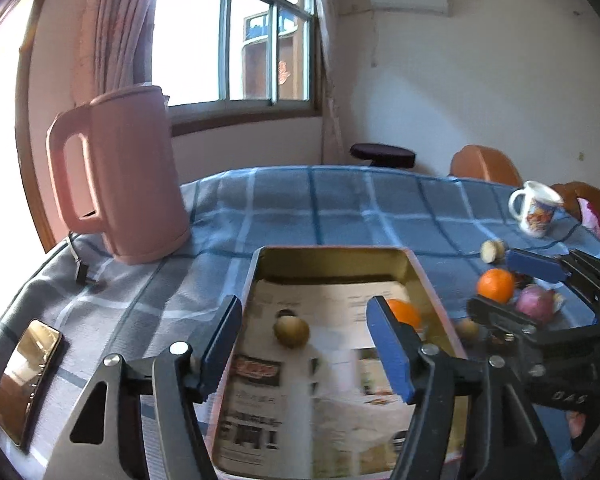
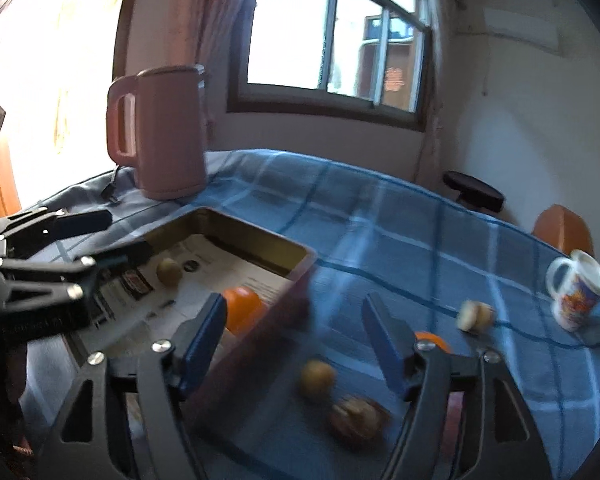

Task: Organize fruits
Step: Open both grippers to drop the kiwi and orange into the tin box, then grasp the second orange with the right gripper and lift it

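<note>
An orange (image 2: 242,314) and a small greenish fruit (image 2: 169,273) already lie in the paper-lined tin (image 2: 296,264), while another small fruit (image 2: 317,378) waits on the checked cloth just outside, so the right gripper (image 2: 296,344), jaws wide and empty, should straddle it squarely before closing, the left gripper (image 1: 304,344) hanging wide over the tin.

Left gripper (image 1: 304,344) and right gripper (image 2: 292,336) agape, empty.

Blue-and-grey checked cloth (image 1: 340,208) over the desk. Pale pink kettle (image 1: 128,172). Gold-walled tin (image 1: 332,264), lined with printed newspaper. Orange fruit (image 1: 406,314), yellow-brown fruit (image 1: 292,332), purple onion (image 1: 534,304). White, cartoon-printed mug (image 1: 534,208).
</note>
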The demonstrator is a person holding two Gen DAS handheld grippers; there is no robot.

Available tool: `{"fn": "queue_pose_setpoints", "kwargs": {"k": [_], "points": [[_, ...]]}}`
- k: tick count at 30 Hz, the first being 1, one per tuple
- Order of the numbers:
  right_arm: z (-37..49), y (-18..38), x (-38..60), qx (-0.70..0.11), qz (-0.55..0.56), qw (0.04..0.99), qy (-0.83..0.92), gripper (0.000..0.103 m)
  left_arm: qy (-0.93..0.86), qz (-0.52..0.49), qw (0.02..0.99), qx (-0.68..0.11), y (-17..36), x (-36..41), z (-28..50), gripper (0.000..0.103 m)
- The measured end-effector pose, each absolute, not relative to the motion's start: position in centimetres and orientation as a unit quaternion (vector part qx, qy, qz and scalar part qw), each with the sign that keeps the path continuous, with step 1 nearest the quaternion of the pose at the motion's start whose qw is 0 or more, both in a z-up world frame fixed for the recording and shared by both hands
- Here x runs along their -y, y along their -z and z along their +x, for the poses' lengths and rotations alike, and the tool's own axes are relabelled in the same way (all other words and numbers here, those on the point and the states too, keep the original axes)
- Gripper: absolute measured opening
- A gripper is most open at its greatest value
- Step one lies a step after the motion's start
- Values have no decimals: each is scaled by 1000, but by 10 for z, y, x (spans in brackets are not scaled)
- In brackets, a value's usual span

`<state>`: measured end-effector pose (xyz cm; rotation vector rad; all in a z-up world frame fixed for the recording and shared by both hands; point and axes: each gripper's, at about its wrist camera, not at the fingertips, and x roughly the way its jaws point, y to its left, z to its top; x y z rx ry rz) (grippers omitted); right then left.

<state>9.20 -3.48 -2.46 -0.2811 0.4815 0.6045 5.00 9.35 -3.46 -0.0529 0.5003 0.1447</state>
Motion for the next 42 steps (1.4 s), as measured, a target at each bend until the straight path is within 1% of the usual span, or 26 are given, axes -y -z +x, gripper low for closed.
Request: {"fn": "queue_pose_setpoints", "kwargs": {"k": [4, 7, 14, 20, 21, 22, 23, 24, 26, 27, 28, 29, 31, 34, 37, 42], "points": [[79, 17, 91, -224, -121, 936, -245, 82, -39, -25, 970, -240, 30, -67, 47, 67], [75, 17, 129, -231, -101, 943, -215, 85, -13, -20, 970, -243, 30, -45, 49, 67], [73, 35, 177, -269, -91, 943, -175, 85, 37, 13, 965, -259, 35, 9, 56, 67], [75, 50, 178, -297, -97, 931, -188, 84, 69, 20, 957, -282, 44, 35, 62, 67], [76, 54, 177, -303, -100, 929, -189, 83, 73, 20, 955, -286, 45, 38, 64, 67], [77, 56, 176, -308, -103, 926, -191, 80, 74, 21, 955, -288, 46, 41, 64, 67], [77, 59, 175, -312, -105, 924, -193, 76, 77, 22, 954, -290, 47, 44, 66, 67], [78, 60, 174, -318, -107, 921, -196, 70, 79, 22, 953, -292, 48, 45, 67, 67], [80, 63, 172, -330, -111, 916, -201, 69, 84, 22, 951, -296, 49, 48, 70, 67], [82, 65, 171, -338, -113, 912, -203, 64, 86, 22, 950, -298, 50, 50, 72, 67], [84, 67, 170, -347, -114, 907, -209, 57, 87, 22, 950, -300, 50, 51, 74, 67], [86, 68, 169, -352, -112, 904, -216, 55, 89, 19, 949, -303, 51, 52, 76, 67], [87, 71, 167, -364, -109, 895, -235, 44, 96, 17, 947, -306, 51, 54, 78, 67], [82, 69, 167, -352, -111, 901, -228, 44, 100, 19, 947, -304, 49, 60, 83, 67], [84, 61, 177, -337, -85, 912, -217, 44, 105, 16, 945, -309, 49, 67, 90, 67], [98, 44, 194, -314, -64, 934, -158, 44, 119, 10, 940, -321, 50, 83, 105, 66]]}}
